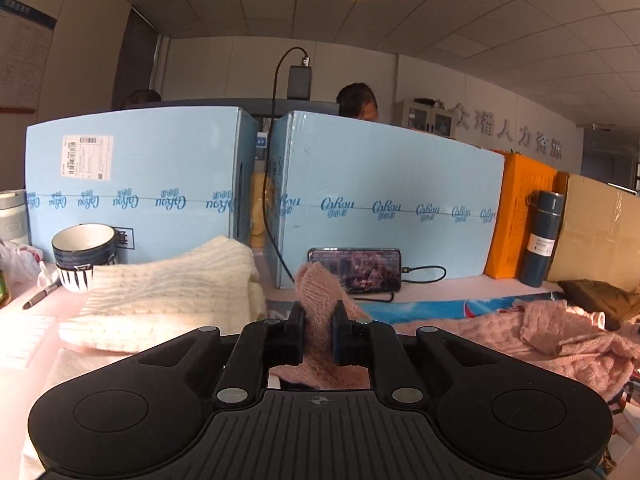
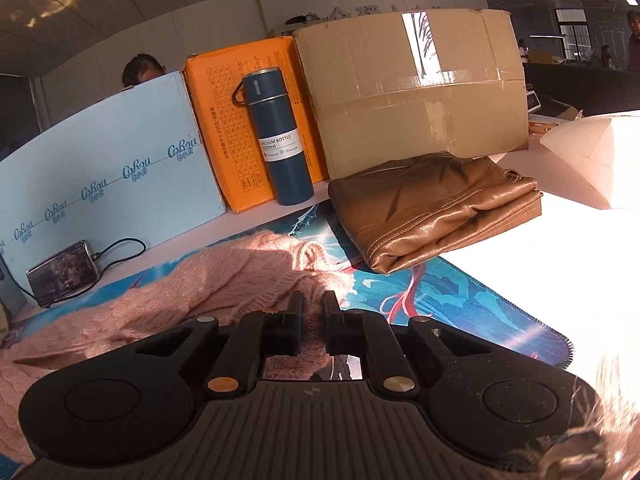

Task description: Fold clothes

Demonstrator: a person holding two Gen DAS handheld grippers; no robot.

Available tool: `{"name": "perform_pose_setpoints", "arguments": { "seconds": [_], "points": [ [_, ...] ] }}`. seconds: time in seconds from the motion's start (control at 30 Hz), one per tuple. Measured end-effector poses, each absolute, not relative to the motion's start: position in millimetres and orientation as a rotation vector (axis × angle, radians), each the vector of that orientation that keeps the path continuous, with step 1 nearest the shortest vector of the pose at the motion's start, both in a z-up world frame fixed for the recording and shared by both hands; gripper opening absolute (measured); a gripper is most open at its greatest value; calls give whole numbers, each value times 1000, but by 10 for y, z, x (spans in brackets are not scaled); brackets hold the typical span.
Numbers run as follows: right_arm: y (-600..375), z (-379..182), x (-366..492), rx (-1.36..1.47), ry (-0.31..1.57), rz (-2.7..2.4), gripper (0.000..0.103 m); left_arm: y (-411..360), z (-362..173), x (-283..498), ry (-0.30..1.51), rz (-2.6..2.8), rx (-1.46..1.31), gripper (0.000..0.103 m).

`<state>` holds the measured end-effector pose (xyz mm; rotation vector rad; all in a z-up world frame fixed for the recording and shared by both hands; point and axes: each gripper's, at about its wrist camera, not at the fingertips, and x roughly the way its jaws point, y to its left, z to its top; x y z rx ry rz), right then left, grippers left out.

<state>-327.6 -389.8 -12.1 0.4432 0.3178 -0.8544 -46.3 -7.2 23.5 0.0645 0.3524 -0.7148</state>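
Pink sweater spread rumpled over the desk mat. Left gripper jaws clenched on a knit sleeve end, right gripper jaws clenched on knit. Best lifted evenly, kept taut.

A: Warm sunlight enters low from the right, blowing the table out to white.
B: Left view is dimmer, ceiling dappled with glare patches.
A: Both fisheyes bend edges, corners dark; far wall soft.

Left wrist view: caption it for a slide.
Left gripper pinches a fold of the pink sweater beside a folded cream knit.
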Motion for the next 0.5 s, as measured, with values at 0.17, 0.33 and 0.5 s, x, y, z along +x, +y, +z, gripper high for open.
{"name": "perform_pose_setpoints", "arguments": {
  "seconds": [0.17, 0.33, 0.5],
  "points": [
    [-3917, -344, -3289, 451, 410, -845, 12, -165, -105, -401, 445, -574, 232, 25],
    [-3807, -224, -3377, 370, 309, -912, 25, -189, 118, -471, 296, -464, 154, 81],
    [-3712, -65, -3310, 365, 249, -769, 47, -577, 272, -529, 319, -802, -30, 82]
  ]
}}
